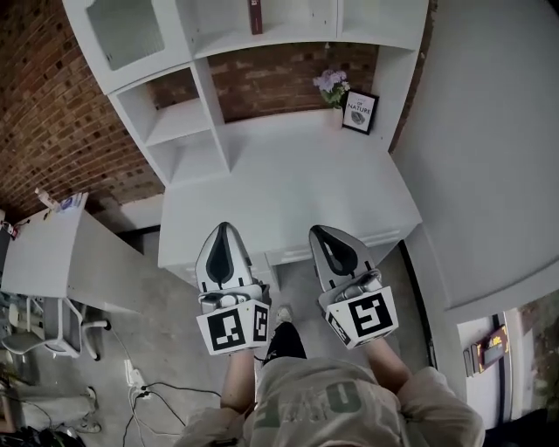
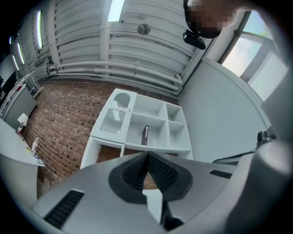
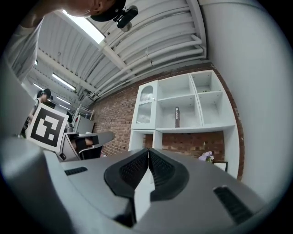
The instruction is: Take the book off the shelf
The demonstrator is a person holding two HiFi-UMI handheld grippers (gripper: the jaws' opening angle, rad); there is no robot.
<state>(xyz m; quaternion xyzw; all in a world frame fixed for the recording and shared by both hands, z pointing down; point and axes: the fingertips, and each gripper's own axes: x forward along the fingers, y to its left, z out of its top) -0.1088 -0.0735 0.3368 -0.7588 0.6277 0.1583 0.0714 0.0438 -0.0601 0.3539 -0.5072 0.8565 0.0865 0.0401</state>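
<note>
A dark red book [image 1: 256, 16] stands upright alone in the middle compartment of the white shelf unit [image 1: 297, 35] above the desk. It also shows as a thin dark spine, the book [image 2: 145, 135] in the left gripper view and the book [image 3: 177, 117] in the right gripper view. My left gripper [image 1: 222, 229] and right gripper [image 1: 320, 232] hover side by side over the desk's near edge, far below the book. Both are shut with nothing between the jaws, as the left gripper [image 2: 148, 155] and right gripper [image 3: 149, 151] tips show.
A white desk [image 1: 288, 188] stands under the shelves against a brick wall. A framed picture [image 1: 359, 112] and purple flowers [image 1: 331, 85] sit at its back right. Open cubbies [image 1: 175, 122] rise at the left. Another white table [image 1: 61, 253] and cables [image 1: 148, 393] lie to the left.
</note>
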